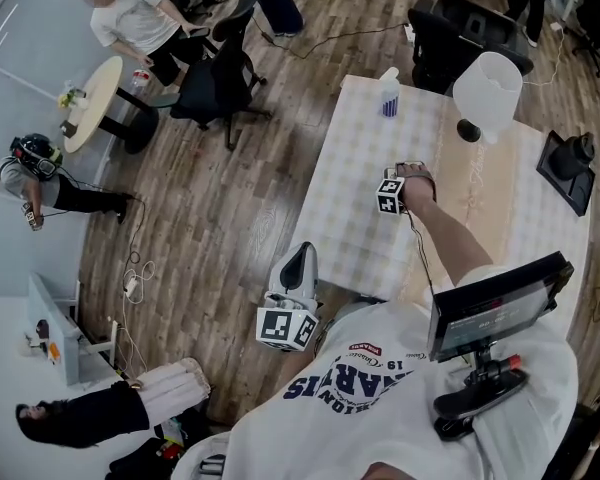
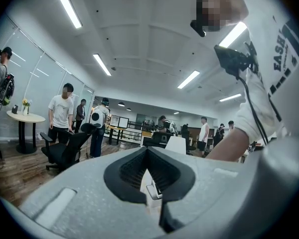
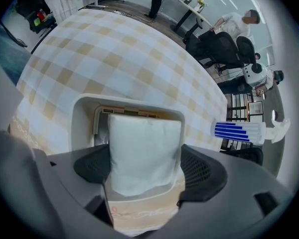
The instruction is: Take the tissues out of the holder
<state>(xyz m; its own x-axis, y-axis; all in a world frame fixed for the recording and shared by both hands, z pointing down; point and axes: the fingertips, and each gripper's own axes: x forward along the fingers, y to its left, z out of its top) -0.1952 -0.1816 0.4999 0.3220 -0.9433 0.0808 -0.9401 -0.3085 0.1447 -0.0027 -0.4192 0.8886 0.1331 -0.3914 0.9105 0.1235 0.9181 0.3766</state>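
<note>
A white pack of tissues (image 3: pixel 144 151) stands upright in a white holder (image 3: pixel 82 108) on the checked tablecloth. My right gripper (image 3: pixel 145 169) points steeply down over it, with a black pad against each side of the pack; it is shut on the pack. In the head view the right gripper (image 1: pixel 412 175) is over the middle of the table, and the holder is hidden beneath it. My left gripper (image 1: pixel 298 260) hangs off the table's near left edge, pointing level. Its fingertips (image 2: pixel 147 151) meet with nothing between them.
A spray bottle with blue stripes (image 1: pixel 389 94) (image 3: pixel 249 131) stands at the table's far end. A white lamp (image 1: pixel 487 90) and a black device (image 1: pixel 570 168) sit to the right. Black office chairs (image 1: pixel 215 68) and several people are on the wooden floor to the left.
</note>
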